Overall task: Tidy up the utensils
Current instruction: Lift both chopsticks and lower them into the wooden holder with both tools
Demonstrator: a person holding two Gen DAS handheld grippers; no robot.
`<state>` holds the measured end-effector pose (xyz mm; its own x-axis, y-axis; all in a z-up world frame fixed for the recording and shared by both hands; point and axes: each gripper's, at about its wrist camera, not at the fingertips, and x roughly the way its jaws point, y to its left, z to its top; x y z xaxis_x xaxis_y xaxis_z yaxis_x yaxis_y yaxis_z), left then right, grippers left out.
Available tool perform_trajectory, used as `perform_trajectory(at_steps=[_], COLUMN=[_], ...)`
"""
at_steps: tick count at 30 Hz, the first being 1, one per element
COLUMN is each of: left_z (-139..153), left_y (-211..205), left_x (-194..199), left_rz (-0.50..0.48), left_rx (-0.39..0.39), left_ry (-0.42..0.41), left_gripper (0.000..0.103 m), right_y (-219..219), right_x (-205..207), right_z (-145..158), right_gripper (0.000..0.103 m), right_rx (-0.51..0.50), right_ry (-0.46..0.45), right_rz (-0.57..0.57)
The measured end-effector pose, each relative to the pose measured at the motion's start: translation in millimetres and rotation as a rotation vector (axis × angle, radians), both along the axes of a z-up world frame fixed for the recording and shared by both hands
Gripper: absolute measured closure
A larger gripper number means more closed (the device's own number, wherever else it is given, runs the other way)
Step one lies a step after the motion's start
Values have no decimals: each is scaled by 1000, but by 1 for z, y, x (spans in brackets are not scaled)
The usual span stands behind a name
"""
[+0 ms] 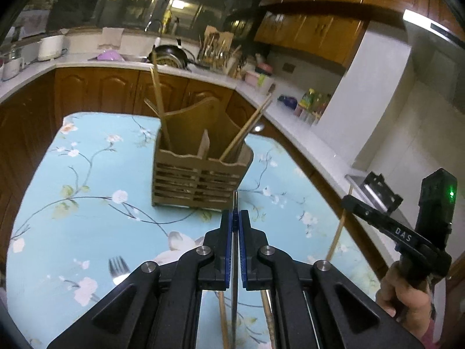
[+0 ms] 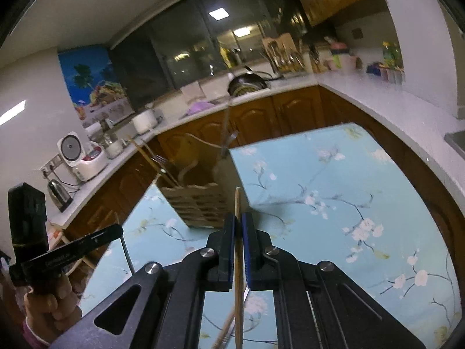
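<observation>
The fingers of the left gripper (image 1: 236, 218) are pressed together on a thin metal utensil handle (image 1: 235, 203), whose tip pokes out just past the blue pads; its working end is hidden beneath the gripper, so the kind of utensil cannot be told. The fingers of the right gripper (image 2: 239, 221) are likewise clamped, on a single wooden chopstick (image 2: 237, 203) that runs up between the pads and stands a little above them. Both grippers are carried by a person's hands and hang above a desk (image 1: 87, 174) covered in a pale blue floral cloth. Ahead of both, in the middle of the desk, stands the wooden utensil holder (image 1: 200, 174), a slatted box with a central divider. Its left compartment holds a chopstick and what looks like a fork; its right compartment holds more chopsticks leaning outward. On the cloth near the left gripper lies a loose fork (image 1: 117, 269), and two more chopsticks (image 1: 222, 314) show beneath the gripper. The step in hand appears to be carrying two picked-up pieces toward the holder. The next move would call for bringing each piece over the matching compartment, tipping it more upright so the lower end clears the scalloped rim, then letting go. The remaining pieces on the desk still wait to be sorted.
</observation>
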<state>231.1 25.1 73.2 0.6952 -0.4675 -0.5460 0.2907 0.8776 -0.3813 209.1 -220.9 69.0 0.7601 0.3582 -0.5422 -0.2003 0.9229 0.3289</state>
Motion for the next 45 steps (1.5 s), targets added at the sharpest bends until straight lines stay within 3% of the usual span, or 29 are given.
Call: perform_trajectory(at_steps=[8, 21, 33, 45], left_z=[14, 23, 41, 69], left_y=[38, 58, 76, 83], left_x=[-31, -33, -12, 35], left_rz=[37, 68, 105, 145], left_rx=[-38, -63, -76, -83], left_ry=[-51, -96, -170, -292], left_gripper=[101, 101, 101, 101], right_y=[15, 24, 28, 37], right_x=[-9, -7, 12, 57], right_z=[23, 37, 49, 89], right_gripper=[98, 98, 98, 98], right_rx=[5, 12, 37, 46], right_ry=[-66, -112, -159, -281], right_rz=[21, 24, 18, -22])
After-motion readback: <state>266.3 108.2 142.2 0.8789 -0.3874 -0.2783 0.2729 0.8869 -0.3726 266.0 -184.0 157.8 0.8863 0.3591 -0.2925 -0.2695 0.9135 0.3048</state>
